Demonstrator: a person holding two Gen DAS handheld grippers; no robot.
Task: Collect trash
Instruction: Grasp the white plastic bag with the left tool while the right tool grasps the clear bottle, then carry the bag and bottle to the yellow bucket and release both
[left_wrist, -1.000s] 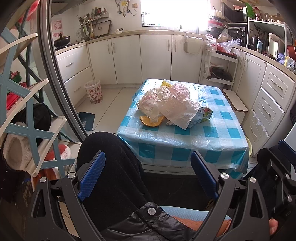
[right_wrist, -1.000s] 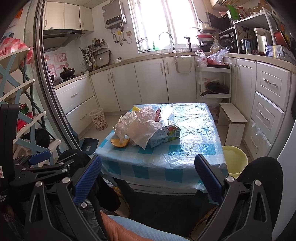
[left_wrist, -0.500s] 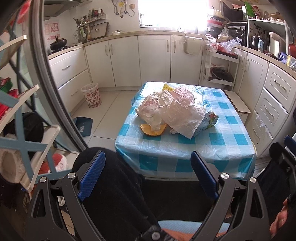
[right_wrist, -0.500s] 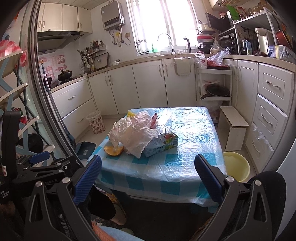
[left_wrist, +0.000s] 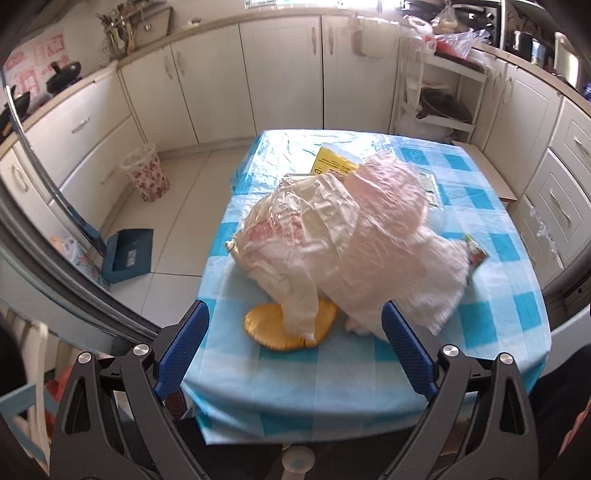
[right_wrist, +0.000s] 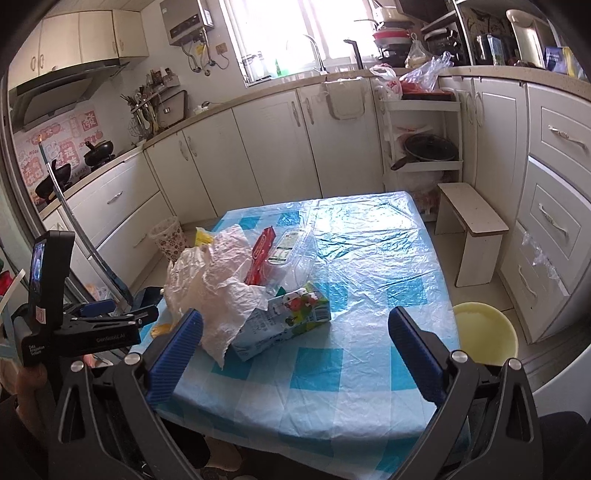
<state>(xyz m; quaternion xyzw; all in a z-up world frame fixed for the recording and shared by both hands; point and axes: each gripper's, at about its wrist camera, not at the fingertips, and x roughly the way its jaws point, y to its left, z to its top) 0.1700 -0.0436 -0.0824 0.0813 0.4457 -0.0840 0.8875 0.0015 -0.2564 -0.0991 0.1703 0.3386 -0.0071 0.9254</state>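
Trash pile (left_wrist: 343, 240) is heaped near the table (left_wrist: 509, 332) edge for reach; left gripper (left_wrist: 295, 332) and right gripper (right_wrist: 295, 339) are held spread, empty, probably pre-grasp.

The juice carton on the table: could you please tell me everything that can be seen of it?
The juice carton is a light blue and green printed paperboard box with fruit pictures. It lies on its side on the checked tablecloth, its left end tucked under the crumpled white plastic bag. In the left wrist view only one corner shows. Neither gripper touches it.
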